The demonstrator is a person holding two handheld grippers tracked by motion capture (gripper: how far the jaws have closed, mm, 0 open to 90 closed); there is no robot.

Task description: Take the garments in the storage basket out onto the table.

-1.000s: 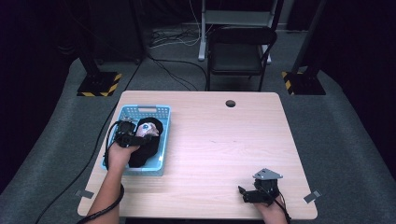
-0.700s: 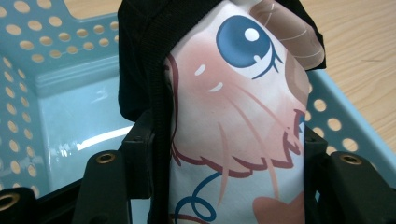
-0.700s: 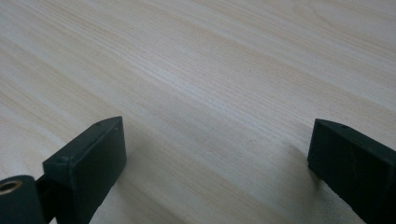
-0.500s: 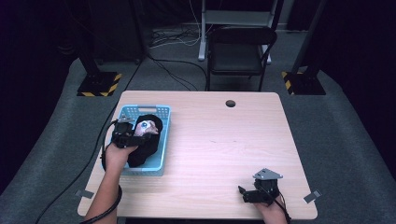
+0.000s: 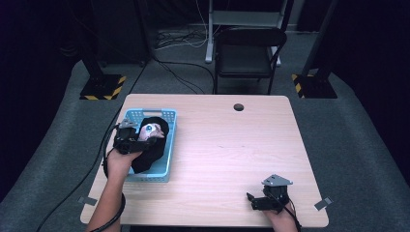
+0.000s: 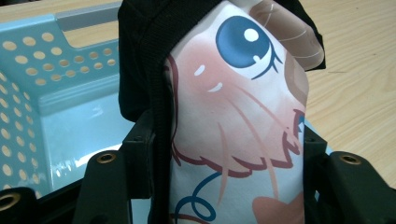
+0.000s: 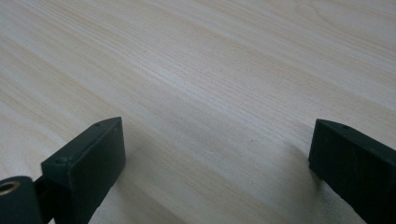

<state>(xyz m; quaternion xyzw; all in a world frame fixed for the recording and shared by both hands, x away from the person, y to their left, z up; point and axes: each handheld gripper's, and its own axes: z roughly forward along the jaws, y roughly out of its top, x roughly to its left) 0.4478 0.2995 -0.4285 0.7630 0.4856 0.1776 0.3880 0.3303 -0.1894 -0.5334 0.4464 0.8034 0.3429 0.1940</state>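
A black garment with a printed cartoon face lies partly in a light blue perforated basket at the table's left. My left gripper is over the basket, shut on a raised fold of the garment. In the left gripper view the print, with its big blue eye, is pinched between the black fingers, and the basket wall stands behind. My right gripper rests low at the table's front right, open, with bare wood between its jaws.
The wooden table has a round cable hole at its far edge. A black chair and stand bases with hazard stripes sit on the floor beyond. A cable trails off the table's left side.
My left hand has shifted a little to the left over the basket, still holding the garment. The right gripper has not moved.
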